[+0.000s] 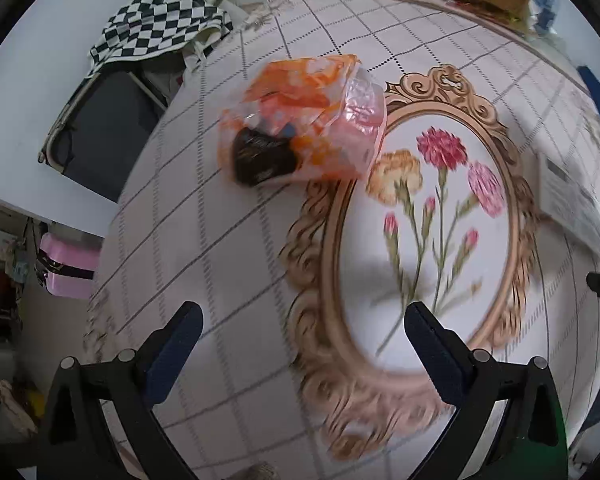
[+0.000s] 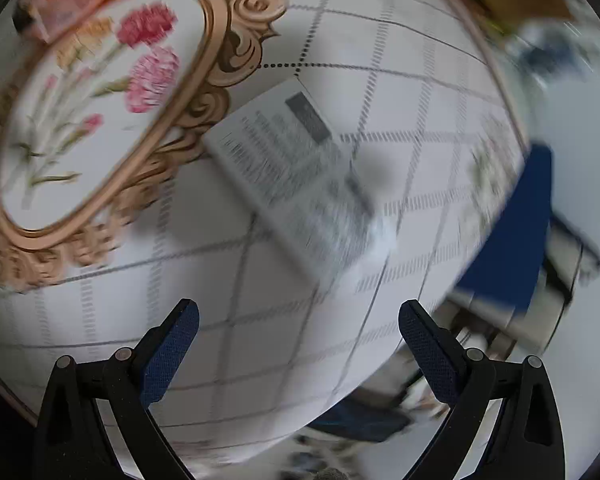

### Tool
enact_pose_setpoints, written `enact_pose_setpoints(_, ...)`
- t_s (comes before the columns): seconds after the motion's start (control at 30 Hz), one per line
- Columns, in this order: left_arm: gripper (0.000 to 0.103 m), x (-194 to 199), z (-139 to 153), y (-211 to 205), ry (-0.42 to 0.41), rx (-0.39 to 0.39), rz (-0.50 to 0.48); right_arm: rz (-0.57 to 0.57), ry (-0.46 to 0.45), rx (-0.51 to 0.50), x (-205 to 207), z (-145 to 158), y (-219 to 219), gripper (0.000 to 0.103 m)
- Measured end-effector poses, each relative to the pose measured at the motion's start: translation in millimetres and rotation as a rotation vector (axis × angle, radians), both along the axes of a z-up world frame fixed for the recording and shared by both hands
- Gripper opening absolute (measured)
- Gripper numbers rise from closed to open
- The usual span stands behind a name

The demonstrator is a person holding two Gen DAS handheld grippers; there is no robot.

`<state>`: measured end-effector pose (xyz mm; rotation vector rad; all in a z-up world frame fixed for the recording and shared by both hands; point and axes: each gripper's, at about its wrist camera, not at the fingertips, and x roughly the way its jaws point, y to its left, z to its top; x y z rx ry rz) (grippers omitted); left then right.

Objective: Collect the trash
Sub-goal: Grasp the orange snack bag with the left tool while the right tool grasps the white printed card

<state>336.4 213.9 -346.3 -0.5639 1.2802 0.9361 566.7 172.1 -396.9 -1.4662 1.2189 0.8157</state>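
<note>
Left gripper (image 1: 303,320) and right gripper (image 2: 299,318) hover with fingers wide above the surface (image 1: 204,240); orange bag (image 1: 300,120) and printed paper (image 2: 296,172) lie untouched

Home, floral tablecloth (image 1: 228,240), checkered bag (image 1: 160,24), pink suitcase (image 1: 66,268)

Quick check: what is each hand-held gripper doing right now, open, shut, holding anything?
Left hand-held gripper: open, empty, above the tablecloth.
Right hand-held gripper: open, empty, printed paper sheet ahead of it.
</note>
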Motion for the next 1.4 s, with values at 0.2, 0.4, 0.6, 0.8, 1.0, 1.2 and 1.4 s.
enact_pose_setpoints(0.2, 0.103, 15.3, -9.9, 26.8, -0.001, -0.010, 0.044, 0.130, 0.077, -0.056, 31.4, -42.8, 38.2, 0.101)
enact_pose_setpoints(0.4, 0.103, 1.0, 0.8, 51.2, -0.037, 0.015, 0.076, -0.171, 0.243, 0.047, 77.0, -41.9, 36.4, 0.094)
enact_pose_setpoints(0.6, 0.103, -8.2, 8.3, 96.6, -0.119, -0.006, 0.120, -0.879, 0.356, 0.237, 125.7, -33.9, -5.9, 0.092)
enact_pose_setpoints(0.8, 0.102, 10.8, -5.3, 130.5, -0.135, -0.076, 0.051, -0.805, 0.283, 0.345, 113.5, -21.3, 1.3, 0.100)
enact_pose_setpoints(1.0, 0.048, 34.0, -21.5, 140.4, -0.139, -0.138, -0.033, -0.669, 0.178, 0.297, 90.1, -29.7, 16.5, 0.100)
enact_pose_setpoints(1.2, 0.019, 31.1, -1.3, 129.9, -0.159, -0.107, -0.074, -0.702, 0.140, 0.352, 82.3, -19.4, 0.3, 0.080)
enact_pose_setpoints(1.4, 0.010, 16.1, 29.0, 102.6, -0.174, -0.050, -0.123, -0.735, 0.122, 0.405, 53.7, -6.3, -27.3, 0.079)
